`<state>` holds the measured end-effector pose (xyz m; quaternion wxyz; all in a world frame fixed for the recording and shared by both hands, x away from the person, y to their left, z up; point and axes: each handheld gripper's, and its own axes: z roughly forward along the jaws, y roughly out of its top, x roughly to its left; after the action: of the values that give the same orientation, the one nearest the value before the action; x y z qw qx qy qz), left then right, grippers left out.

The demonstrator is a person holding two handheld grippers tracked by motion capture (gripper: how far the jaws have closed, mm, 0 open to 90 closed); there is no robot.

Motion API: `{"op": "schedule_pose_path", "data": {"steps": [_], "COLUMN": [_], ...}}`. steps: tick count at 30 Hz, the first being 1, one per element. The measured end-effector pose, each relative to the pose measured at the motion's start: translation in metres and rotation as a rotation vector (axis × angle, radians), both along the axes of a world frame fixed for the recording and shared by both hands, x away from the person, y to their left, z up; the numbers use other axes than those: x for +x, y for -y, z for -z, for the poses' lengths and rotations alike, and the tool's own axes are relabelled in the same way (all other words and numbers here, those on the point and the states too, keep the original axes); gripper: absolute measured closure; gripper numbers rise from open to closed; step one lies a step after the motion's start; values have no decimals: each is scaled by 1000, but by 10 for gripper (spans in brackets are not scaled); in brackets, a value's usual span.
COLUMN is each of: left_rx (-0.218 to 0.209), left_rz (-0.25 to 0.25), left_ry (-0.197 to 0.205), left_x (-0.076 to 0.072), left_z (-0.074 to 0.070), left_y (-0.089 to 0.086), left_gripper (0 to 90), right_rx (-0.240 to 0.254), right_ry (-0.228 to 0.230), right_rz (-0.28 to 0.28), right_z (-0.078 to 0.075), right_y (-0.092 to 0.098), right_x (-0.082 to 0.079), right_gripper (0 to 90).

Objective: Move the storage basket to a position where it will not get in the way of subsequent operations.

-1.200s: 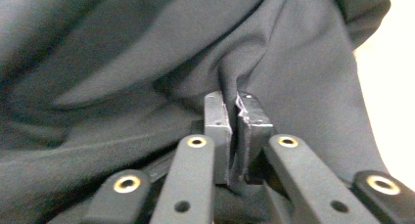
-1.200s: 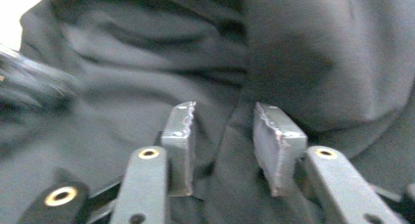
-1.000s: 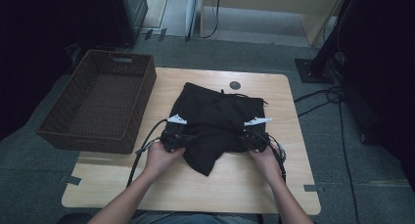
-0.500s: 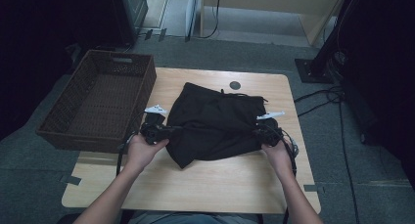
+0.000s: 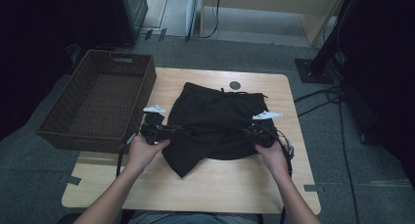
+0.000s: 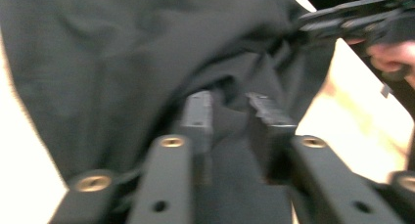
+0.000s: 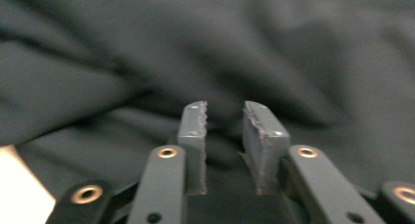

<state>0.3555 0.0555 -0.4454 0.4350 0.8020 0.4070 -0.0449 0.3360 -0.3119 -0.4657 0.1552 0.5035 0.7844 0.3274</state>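
The basket (image 5: 98,106) sits at nine o'clock on the table (image 5: 195,185), empty and unchanged across the pictures. Next comes the left gripper (image 5: 166,131), at the left edge of the shorts (image 5: 215,121): a second ago it lay nearer the middle of the cloth, and it has since drawn outward toward eight o'clock. Its jaws have just been opening; in the left gripper view (image 6: 230,119) they stand slightly apart with a slack fold of black cloth lying in the gap, the pads not pressing on it as far as the blur allows. The shorts lie at the centre of the table, waistband toward twelve o'clock, a loose corner trailing toward six, and they are spread wider and flatter than a second ago. The right gripper (image 5: 252,131) sits at the right edge, near four o'clock, having likewise moved outward from the middle. Its jaws have also just been opening; in the right gripper view (image 7: 225,121) they stand a little apart with cloth beneath and beyond them, and nothing pinched. I judge that the sideways stretch is done and both grips are let go, so the cloth is smoothed and ready for a fold or a move to the basket. Counted: one basket, one pair of shorts, two grippers, one table, one dark round mark (image 5: 235,85) at twelve o'clock.
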Motion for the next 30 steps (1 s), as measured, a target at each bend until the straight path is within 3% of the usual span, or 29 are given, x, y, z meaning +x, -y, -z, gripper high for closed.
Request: {"op": "schedule_pose_path", "data": {"steps": [4,7,10,14,17,19,23,24,25,27,30], "left_rx": [18,10,71,117,185,211,248,259,257,233,142], "left_rz": [35,51,64,53,49,43,61,69,74,74,35], "left_ry": [-3,-21,-24,-33,-5,39,89,91,69,41,32], "left_x": [-9,-12,-13,-9,-8,-9,-9,-8,-6,-2,3], "left_z": [6,14,26,43,52,54,58,58,56,51,36], "left_y": [13,20,31,37,41,42,44,44,44,42,31], "left_gripper": [553,460,360,359,407,497,748,837,861,887,890], "right_rx": [29,42,4,-23,-73,-52,-22,-25,-27,-50,-69], "right_ry": [-42,-46,-31,-48,8,36,83,85,80,63,7], "right_rz": [-58,-77,-89,-87,-92,-88,-99,-107,-116,-125,-119], "right_z": [13,20,29,40,44,47,49,49,48,45,40], "right_y": [-20,-34,-45,-62,-71,-72,-72,-73,-73,-72,-63], "right_x": [-13,-23,-25,-21,-20,-21,-26,-27,-28,-27,-23], "right_gripper": [554,463,366,308,298,341,563,647,717,861,884]}}
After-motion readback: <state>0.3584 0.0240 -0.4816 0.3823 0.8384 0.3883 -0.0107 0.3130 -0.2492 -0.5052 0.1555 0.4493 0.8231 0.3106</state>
